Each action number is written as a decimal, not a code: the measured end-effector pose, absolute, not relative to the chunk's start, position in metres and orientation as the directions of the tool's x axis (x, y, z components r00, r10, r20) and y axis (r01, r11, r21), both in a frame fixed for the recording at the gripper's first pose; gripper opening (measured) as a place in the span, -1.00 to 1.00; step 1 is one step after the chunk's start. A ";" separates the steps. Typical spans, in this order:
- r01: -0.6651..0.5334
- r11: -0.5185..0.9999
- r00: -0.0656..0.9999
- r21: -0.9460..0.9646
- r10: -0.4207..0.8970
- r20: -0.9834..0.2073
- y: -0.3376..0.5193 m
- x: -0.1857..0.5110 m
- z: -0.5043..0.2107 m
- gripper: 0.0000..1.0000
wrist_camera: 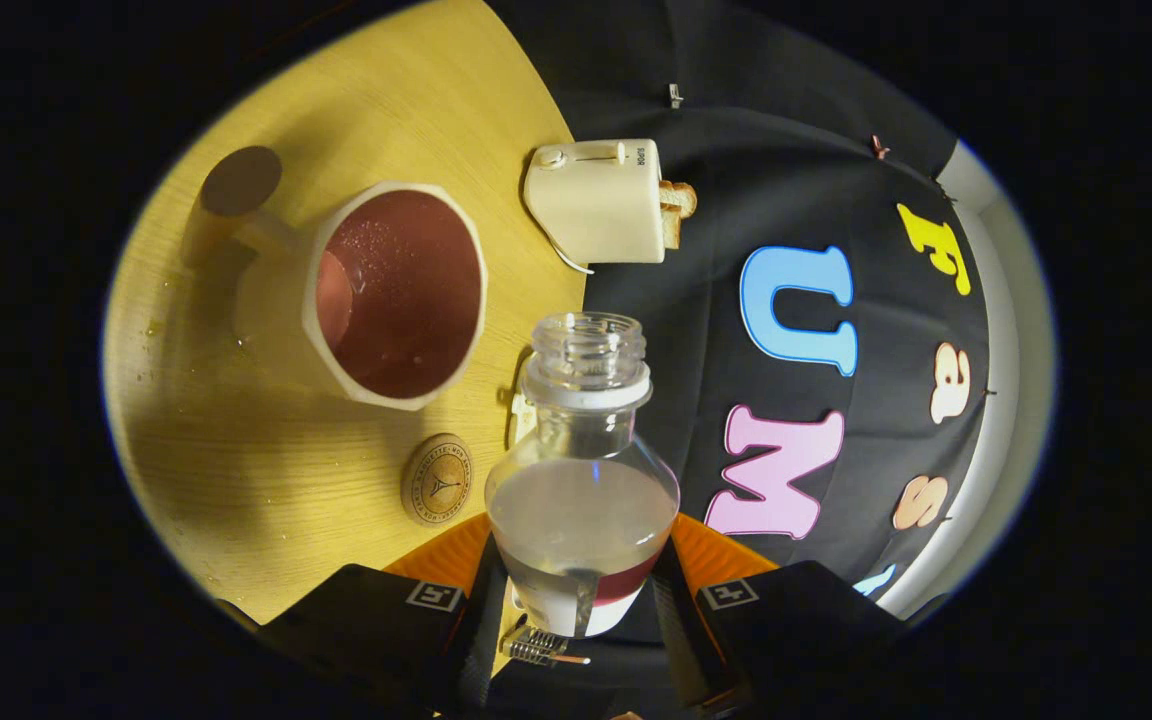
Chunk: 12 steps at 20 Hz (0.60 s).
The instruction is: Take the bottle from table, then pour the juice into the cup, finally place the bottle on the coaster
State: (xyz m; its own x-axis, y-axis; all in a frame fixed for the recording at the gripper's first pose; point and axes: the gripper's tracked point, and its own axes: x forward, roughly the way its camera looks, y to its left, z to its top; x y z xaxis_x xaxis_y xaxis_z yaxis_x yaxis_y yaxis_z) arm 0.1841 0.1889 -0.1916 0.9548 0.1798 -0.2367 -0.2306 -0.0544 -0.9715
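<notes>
Take the cup (pixel 391 295) as your landmark: it is the largest thing here, a pale faceted mug with a dark reddish inside, standing on the wooden table (pixel 266 480). Its mouth shows wide toward you because your view is tilted. I judge it stable, stiff and heavy enough not to shift under a pour.

The toaster (pixel 601 200), cream-coloured with bread in its slot, sits beyond the cup at the table's far edge, well apart from it.

The bottle (pixel 584 470) is next in size and is your task's thing. It hangs just beside the cup's rim, uncapped, with its neck pointing away from you. Clear liquid fills the shoulder. It looks like thin, clear plastic: light, smooth, likely slippery, and apt to dent if squeezed hard. Holding it low on the labelled body seems the sound choice.

Your gripper (pixel 581 590) does exactly that: its fingers are closed partway onto the bottle's lower body, one pressing each side, so the bottle is held between them.

The coaster (pixel 436 480), a small round wooden disc, lies on the table near the cup, between it and your fingers.
</notes>
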 end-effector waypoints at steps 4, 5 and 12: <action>-0.218 -0.118 0.950 -0.969 0.202 -0.238 0.193 0.188 -0.191 0.42; -0.216 -0.136 0.949 -0.967 0.204 -0.240 0.192 0.189 -0.192 0.42; -0.169 -0.231 0.944 -0.958 0.242 -0.225 0.195 0.194 -0.188 0.41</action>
